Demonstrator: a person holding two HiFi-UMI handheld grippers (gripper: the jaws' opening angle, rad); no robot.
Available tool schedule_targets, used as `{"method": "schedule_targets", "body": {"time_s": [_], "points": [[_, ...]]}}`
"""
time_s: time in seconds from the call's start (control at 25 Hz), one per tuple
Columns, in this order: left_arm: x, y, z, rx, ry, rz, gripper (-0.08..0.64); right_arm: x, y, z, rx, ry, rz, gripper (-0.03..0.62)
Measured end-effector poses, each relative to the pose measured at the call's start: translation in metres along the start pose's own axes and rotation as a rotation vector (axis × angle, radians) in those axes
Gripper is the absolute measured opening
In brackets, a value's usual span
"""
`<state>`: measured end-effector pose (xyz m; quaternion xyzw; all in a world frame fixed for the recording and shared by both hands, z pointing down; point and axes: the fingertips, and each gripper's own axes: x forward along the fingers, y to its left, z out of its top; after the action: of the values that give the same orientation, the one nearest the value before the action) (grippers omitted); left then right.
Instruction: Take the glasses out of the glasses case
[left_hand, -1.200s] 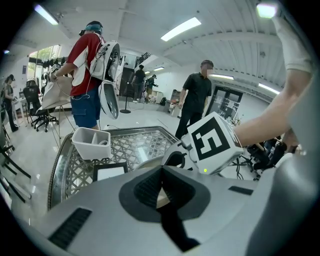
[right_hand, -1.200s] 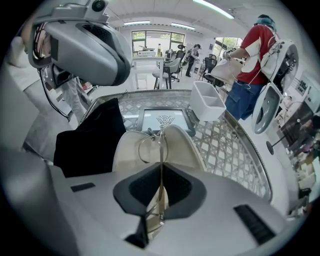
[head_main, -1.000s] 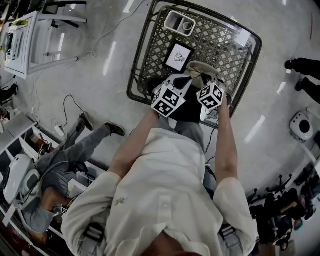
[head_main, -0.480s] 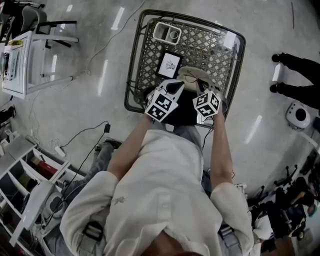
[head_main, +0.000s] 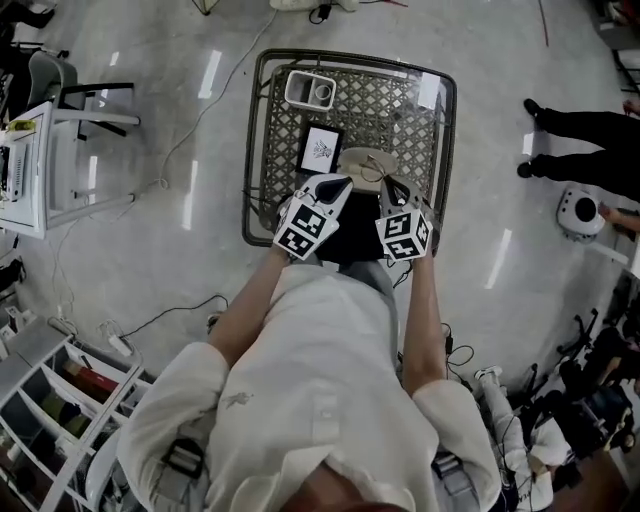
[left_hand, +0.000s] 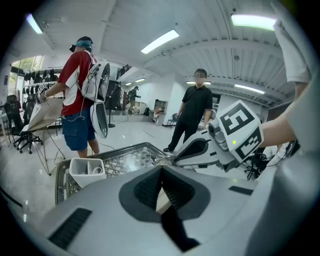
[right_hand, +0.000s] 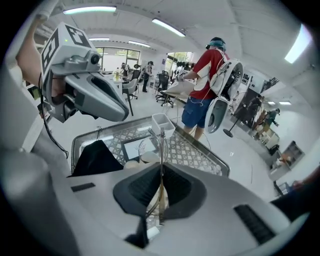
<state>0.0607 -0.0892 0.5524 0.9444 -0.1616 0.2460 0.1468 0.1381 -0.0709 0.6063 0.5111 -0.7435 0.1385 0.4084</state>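
Right gripper view: the right tongs (right_hand: 161, 169) are seen clamped on the thin metal glasses (right_hand: 161, 147), which are held up in the air above the desk (head_main: 400, 105). The pale glasses case (head_main: 362, 162) lies below them, in the middle of the desk, just on the far side of a black cloth (head_main: 350, 235). The left tongs (left_hand: 161, 170) are pressed together. A pale strip shows in the small gap behind the tips; it is probably only the case seen beyond, not a thing that is held.

The glasses look to be out of the case, so a soft landing is needed next. The frame is thin and could be bent, so it should not be squeezed harder. It should be carried level to a bare spot and set down gently before the tongs are opened.
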Motion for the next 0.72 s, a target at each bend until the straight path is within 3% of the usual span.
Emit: {"method": "schedule_targets", "body": {"time_s": [0.36, 0.72], "points": [[-0.028, -0.004, 0.03, 0.048, -0.083, -0.025, 0.012, -0.055, -0.009, 0.029, 0.121, -0.102, -0.135, 0.02], [-0.063, -0.002, 0.057, 0.092, -0.166, -0.019, 0.012, -0.104, -0.014, 0.075, 0.14, -0.239, -0.231, 0.02]]}}
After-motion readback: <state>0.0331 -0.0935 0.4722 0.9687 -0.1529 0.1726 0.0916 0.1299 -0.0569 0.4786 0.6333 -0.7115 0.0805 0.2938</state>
